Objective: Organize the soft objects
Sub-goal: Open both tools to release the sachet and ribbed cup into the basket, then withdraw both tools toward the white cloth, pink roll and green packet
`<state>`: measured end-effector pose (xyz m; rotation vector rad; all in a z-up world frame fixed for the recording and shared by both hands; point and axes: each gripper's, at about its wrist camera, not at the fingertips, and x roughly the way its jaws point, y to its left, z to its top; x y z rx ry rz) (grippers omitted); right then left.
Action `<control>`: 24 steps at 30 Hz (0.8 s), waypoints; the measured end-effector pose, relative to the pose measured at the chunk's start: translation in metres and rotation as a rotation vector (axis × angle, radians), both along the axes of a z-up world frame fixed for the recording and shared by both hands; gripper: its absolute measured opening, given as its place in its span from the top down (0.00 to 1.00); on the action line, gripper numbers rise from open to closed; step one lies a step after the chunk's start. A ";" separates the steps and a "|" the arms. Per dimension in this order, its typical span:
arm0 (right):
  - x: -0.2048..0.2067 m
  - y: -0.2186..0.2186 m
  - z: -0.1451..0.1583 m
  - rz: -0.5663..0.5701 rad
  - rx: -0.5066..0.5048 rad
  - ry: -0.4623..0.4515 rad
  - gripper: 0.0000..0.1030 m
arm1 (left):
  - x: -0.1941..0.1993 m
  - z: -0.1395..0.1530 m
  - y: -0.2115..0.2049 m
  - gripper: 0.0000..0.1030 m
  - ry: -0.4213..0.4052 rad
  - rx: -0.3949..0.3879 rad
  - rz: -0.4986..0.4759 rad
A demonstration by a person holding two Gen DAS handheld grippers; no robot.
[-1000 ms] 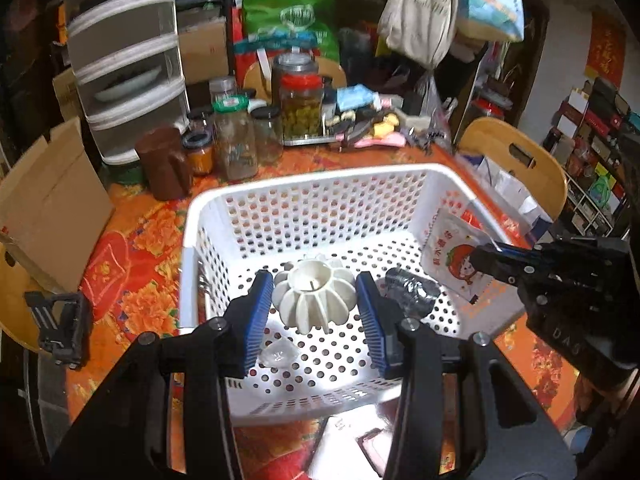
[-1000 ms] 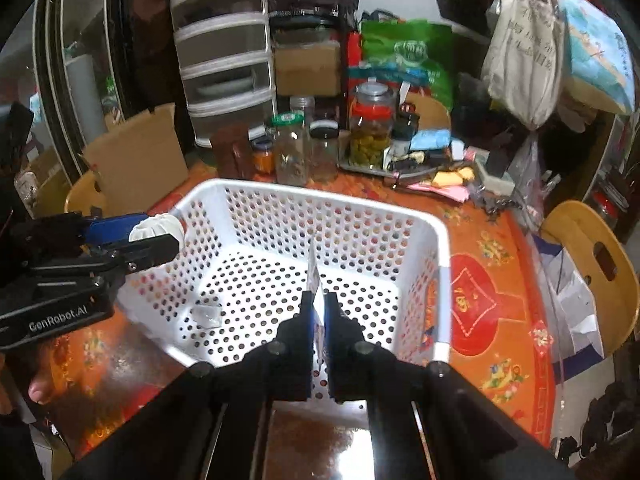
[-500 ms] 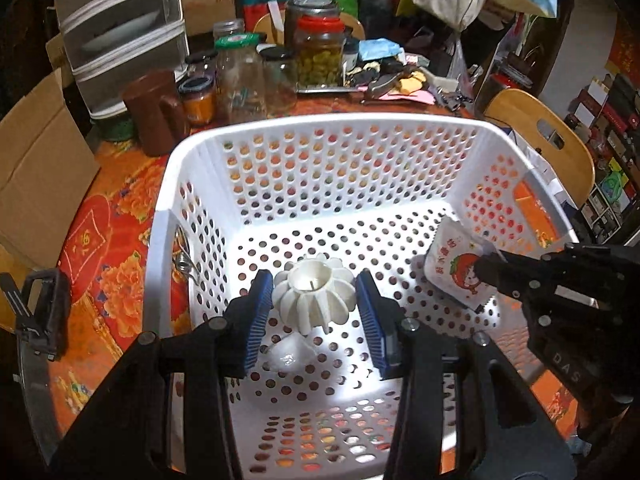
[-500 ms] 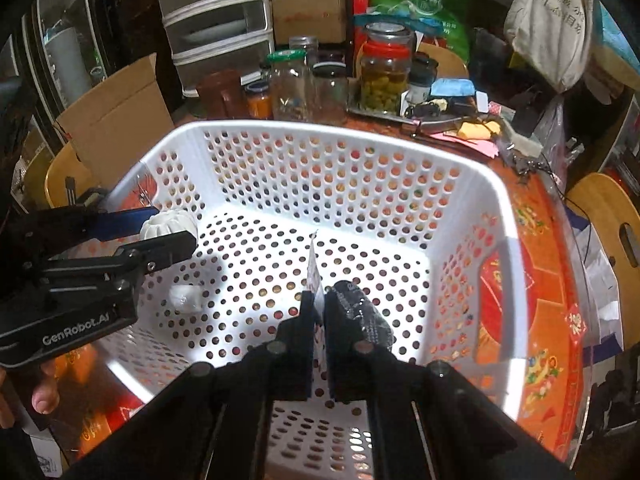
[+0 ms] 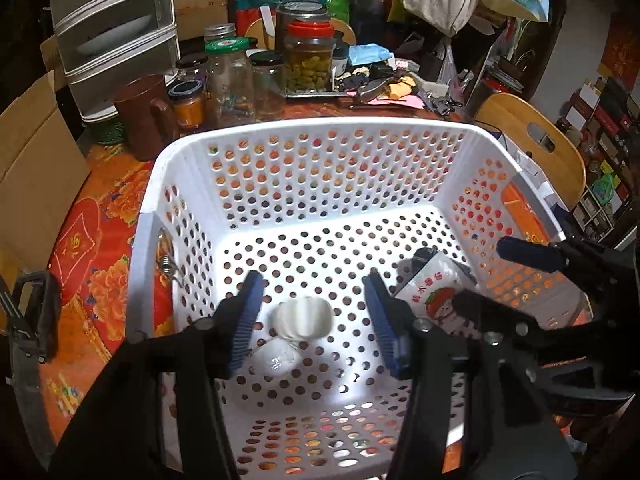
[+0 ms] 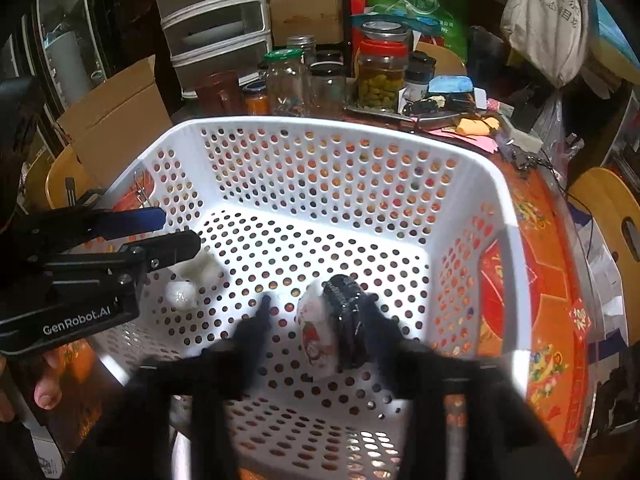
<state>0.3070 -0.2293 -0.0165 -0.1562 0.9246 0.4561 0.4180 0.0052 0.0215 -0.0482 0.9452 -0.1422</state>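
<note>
A white perforated basket (image 5: 320, 132) (image 6: 344, 132) stands on the table. My left gripper (image 5: 314, 314) is open over its floor; the white ribbed soft ball (image 5: 305, 317) sits free between its blue pads, above a clear crumpled wrap (image 5: 276, 358). My right gripper (image 6: 320, 320) is open inside the basket; a white strawberry-print packet (image 6: 316, 336) (image 5: 434, 294) and a black crinkled pouch (image 6: 346, 300) lie between its fingers. The left gripper also shows at the left of the right wrist view (image 6: 176, 232).
Glass jars (image 5: 308, 60) (image 6: 380, 72), a brown jug (image 5: 140, 116), a plastic drawer unit (image 5: 112, 28), cardboard (image 5: 32, 168) and clutter crowd the far table. Wooden chairs (image 5: 532, 140) (image 6: 612, 208) stand at the right. An orange floral cloth (image 5: 100, 280) covers the table.
Both grippers have opened. The white ball has dropped from the left gripper to the basket floor. The right gripper has let go of the strawberry packet, which now lies by the black pouch.
</note>
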 end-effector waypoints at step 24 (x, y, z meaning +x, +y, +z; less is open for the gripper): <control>-0.067 -0.057 0.049 -0.071 0.090 -0.154 0.00 | -0.098 0.067 0.002 0.00 -0.203 0.023 -0.002</control>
